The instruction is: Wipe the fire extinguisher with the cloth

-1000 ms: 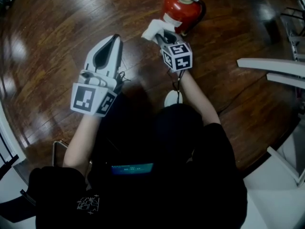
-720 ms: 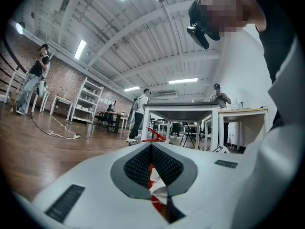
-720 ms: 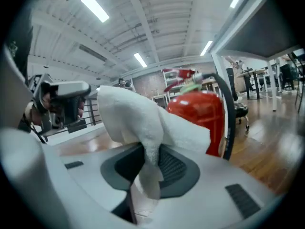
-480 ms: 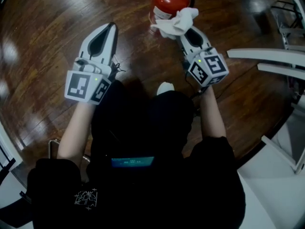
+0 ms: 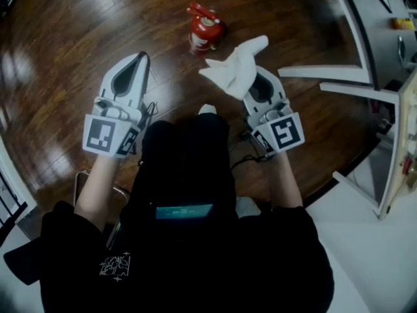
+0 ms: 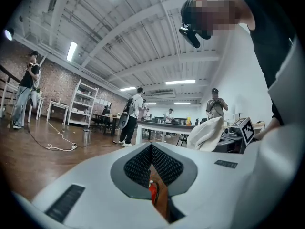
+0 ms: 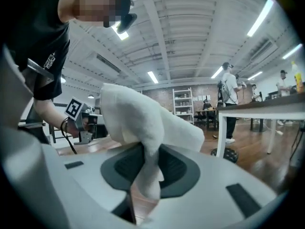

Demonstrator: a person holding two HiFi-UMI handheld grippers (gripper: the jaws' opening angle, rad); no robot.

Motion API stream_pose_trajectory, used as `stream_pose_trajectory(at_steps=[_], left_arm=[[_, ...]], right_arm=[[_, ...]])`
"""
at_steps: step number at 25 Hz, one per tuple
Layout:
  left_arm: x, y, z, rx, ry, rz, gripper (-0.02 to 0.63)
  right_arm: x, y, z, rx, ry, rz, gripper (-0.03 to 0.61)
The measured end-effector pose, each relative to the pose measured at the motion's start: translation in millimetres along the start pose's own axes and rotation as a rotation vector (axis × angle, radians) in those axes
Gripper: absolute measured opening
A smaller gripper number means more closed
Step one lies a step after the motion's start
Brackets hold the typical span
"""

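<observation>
The red fire extinguisher (image 5: 203, 28) stands upright on the wooden floor, far below and ahead of both grippers. My right gripper (image 5: 251, 78) is shut on a white cloth (image 5: 238, 67), which bunches up above its jaws and hangs in the air well clear of the extinguisher. In the right gripper view the cloth (image 7: 143, 128) is pinched between the dark pads and drapes over them. My left gripper (image 5: 139, 59) is shut with nothing in it. In the left gripper view a sliver of the extinguisher (image 6: 152, 192) shows through the slit between the jaws.
White table edges (image 5: 319, 74) reach in from the right. A shoe tip (image 5: 207, 109) and a cable lie near the person's feet. The gripper views show several people (image 6: 129, 114), tables and shelving (image 6: 81, 104) further off in the room.
Both grippers have pulled back and up from the extinguisher. The cloth, which was against the extinguisher's body, has come off it in the right gripper. The extinguisher looks much smaller and farther away.
</observation>
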State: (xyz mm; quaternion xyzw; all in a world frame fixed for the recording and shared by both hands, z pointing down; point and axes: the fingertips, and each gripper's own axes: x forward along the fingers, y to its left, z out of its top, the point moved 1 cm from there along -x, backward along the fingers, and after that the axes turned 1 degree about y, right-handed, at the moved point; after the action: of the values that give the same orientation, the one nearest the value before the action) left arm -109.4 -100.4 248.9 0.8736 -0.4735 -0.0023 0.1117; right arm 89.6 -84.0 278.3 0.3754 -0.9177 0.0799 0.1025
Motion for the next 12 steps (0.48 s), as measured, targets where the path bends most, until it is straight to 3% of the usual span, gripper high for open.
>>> stream_pose_trajectory(at_steps=[6, 12], left_arm=[[-33, -56, 141, -0.001, -0.010, -0.029, 0.003], [-94, -100, 255, -0.006, -0.033, -0.054, 0.003]], right_arm=[[-60, 28, 138, 0.059, -0.035, -0.075, 0.107], [-112, 90, 256, 0.114, -0.084, -0.122, 0.107]])
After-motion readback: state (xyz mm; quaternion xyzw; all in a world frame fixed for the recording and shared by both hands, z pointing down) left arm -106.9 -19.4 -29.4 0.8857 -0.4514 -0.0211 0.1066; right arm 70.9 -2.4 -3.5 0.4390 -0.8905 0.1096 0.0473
